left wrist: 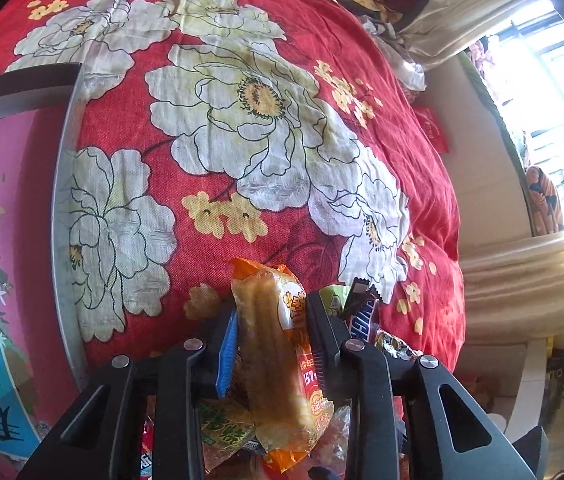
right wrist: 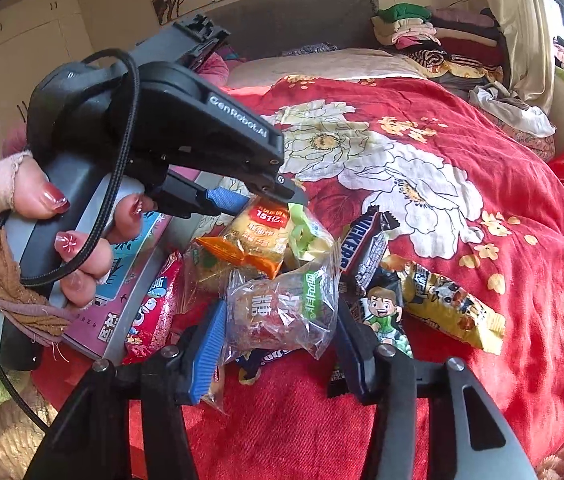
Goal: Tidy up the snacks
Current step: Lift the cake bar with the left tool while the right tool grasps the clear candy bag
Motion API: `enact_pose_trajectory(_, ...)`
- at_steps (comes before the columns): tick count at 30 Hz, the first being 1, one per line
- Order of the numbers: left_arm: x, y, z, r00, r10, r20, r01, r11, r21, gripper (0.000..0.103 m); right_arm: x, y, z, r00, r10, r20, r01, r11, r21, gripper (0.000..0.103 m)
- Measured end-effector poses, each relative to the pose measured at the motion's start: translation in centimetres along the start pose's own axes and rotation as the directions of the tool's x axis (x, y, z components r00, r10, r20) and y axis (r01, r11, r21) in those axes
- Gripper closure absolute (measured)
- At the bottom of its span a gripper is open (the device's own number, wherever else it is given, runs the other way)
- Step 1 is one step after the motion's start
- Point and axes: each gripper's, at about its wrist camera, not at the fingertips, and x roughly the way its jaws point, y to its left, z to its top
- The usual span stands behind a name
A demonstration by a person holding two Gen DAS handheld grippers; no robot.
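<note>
- the orange snack pack (left wrist: 278, 356) could slip out of the left tool (left wrist: 272, 332), because the wrapper is smooth and puffy.
- the clear candy bag (right wrist: 282, 312) might tear or drag other snacks if pulled fast.
- the left tool is nearly closed and squeezes the orange snack pack.
- the right tool (right wrist: 278, 344) is partly closed, its sides touching the clear candy bag.
- the snack pile (right wrist: 361, 280) lies on the red bed cover (right wrist: 481, 184), just beside the pink box (right wrist: 130, 280).
</note>
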Motion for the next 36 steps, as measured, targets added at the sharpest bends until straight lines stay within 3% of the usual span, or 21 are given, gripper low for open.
enact_pose_trajectory(7,-0.7,0.0,-0.8,0.999,-0.046,-0.002,0.046,0.999,-0.013,0.079,-0.1,-0.4,0.3,1.000,0.006,0.012,-0.006,1.000,-0.001,0.058)
enact_pose_trajectory(13,-1.3,-0.1,-1.9,0.999,-0.050,0.001,0.050,0.999,0.013,0.080,1.0,0.0,-0.2,0.999,0.038,-0.032,-0.038,0.999,-0.022,0.058)
enact_pose_trajectory(18,-1.6,-0.3,-2.7,0.999,-0.040,0.006,0.039,0.999,0.032,0.080,2.9,0.2,-0.9,0.992,0.039,-0.119,-0.042,0.999,-0.023,0.058)
enact_pose_trajectory(23,-1.7,-0.2,-2.9,0.999,-0.047,0.012,0.046,0.998,0.038,0.080,1.9,-1.0,-0.5,0.996,0.056,-0.064,-0.054,0.998,0.024,0.068)
enact_pose_trajectory(36,-5.2,1.2,-3.8,0.994,-0.074,0.075,0.074,0.997,0.007,0.080,0.2,-0.4,0.0,0.999,0.048,-0.005,-0.048,0.999,-0.017,0.068)
